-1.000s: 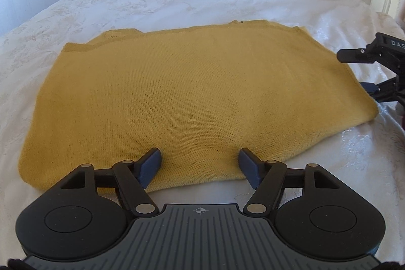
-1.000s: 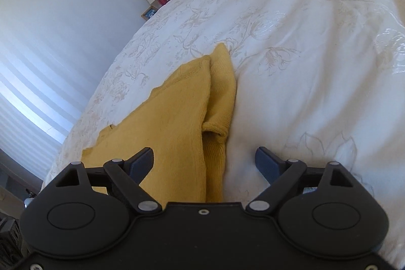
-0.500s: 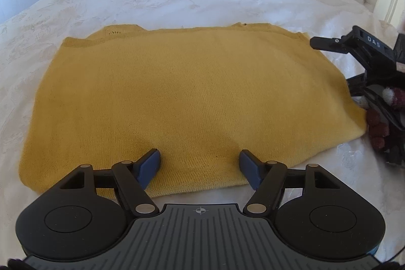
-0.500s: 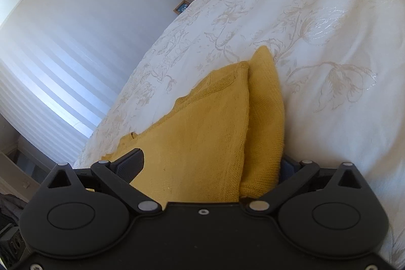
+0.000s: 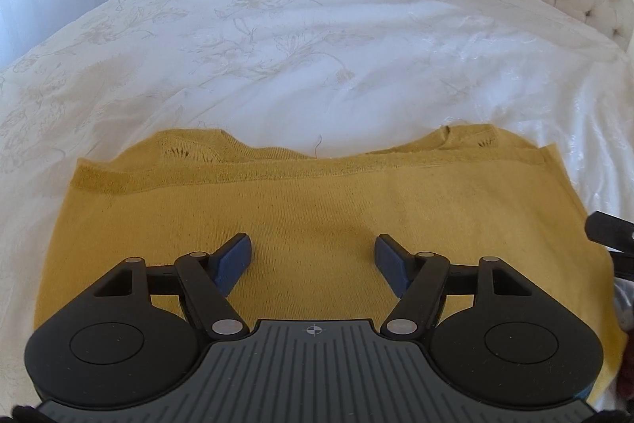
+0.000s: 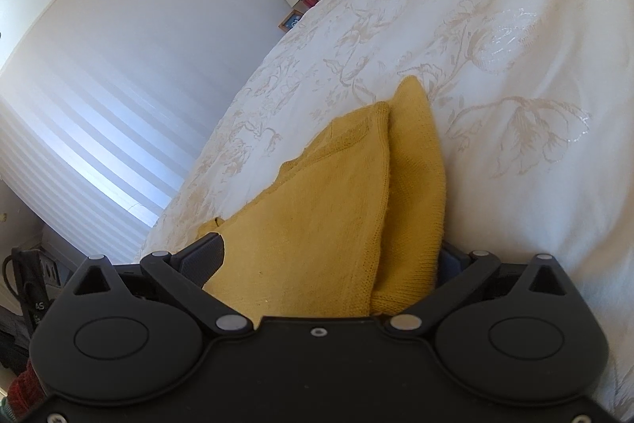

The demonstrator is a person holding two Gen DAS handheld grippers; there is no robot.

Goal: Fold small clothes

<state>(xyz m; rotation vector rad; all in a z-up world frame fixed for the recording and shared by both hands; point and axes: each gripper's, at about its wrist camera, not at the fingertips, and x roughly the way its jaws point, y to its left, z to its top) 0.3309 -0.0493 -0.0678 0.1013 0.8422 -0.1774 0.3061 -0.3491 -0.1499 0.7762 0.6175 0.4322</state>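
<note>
While the white bedspread fills most of both views, the yellow sweater lies flat on it w/ its far edge folded over. Your left gripper hovers above it, jaws apart, nothing held. Your right gripper has just spread wide, sweater's edge betw. the fingers, unpinched.

Mustard-yellow knit sweater lies folded flat on the white bedspread.

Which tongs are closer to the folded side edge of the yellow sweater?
Right. The right tongs straddle the yellow sweater at its folded side edge, jaws open. The left tongs hover above its middle, open.
</note>
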